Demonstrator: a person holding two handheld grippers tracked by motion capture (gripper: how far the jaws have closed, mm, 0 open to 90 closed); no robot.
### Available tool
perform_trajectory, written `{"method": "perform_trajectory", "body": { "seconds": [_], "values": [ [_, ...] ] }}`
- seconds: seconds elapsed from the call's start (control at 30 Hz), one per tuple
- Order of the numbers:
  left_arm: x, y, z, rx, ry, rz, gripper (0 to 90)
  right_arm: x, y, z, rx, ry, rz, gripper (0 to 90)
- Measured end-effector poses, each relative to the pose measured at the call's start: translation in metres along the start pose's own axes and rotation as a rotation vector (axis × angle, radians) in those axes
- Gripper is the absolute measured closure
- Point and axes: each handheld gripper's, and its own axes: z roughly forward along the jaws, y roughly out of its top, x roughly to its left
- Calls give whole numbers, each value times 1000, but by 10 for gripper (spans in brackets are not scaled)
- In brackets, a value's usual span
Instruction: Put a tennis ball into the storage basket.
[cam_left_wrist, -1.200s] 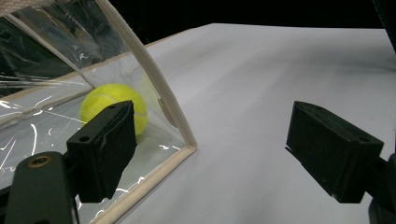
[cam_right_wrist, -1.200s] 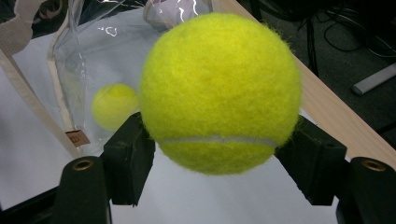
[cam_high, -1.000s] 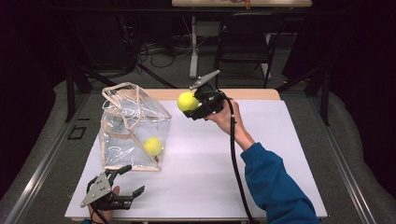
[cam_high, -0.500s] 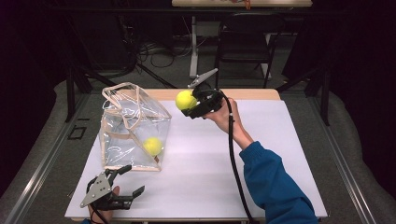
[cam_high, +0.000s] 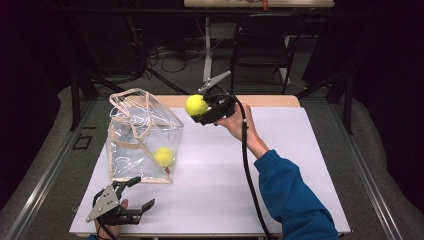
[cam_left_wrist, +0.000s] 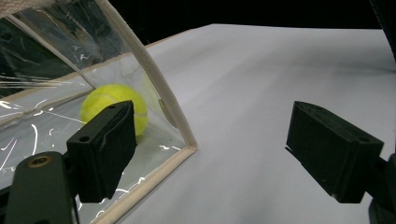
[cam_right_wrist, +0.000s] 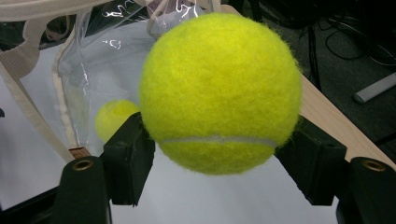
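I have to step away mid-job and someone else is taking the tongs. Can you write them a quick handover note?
Right tongs: shut on a fuzzy yellow tennis ball, held in the air beside the top of the clear plastic tote bag with beige trim.
Left tongs: open, holding nothing, low at the table's near edge by the bag's corner.
Done: a second yellow tennis ball lies inside the bag.
Left: probably carry the held ball over the bag's opening and release it.
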Motion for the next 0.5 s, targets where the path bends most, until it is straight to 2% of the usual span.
{"method": "perform_trajectory", "body": {
  "seconds": [0.5],
  "values": [
    [0,0,-1,-2,6,3,158,8,14,10,-18,16,-17,302]
  ]
}}
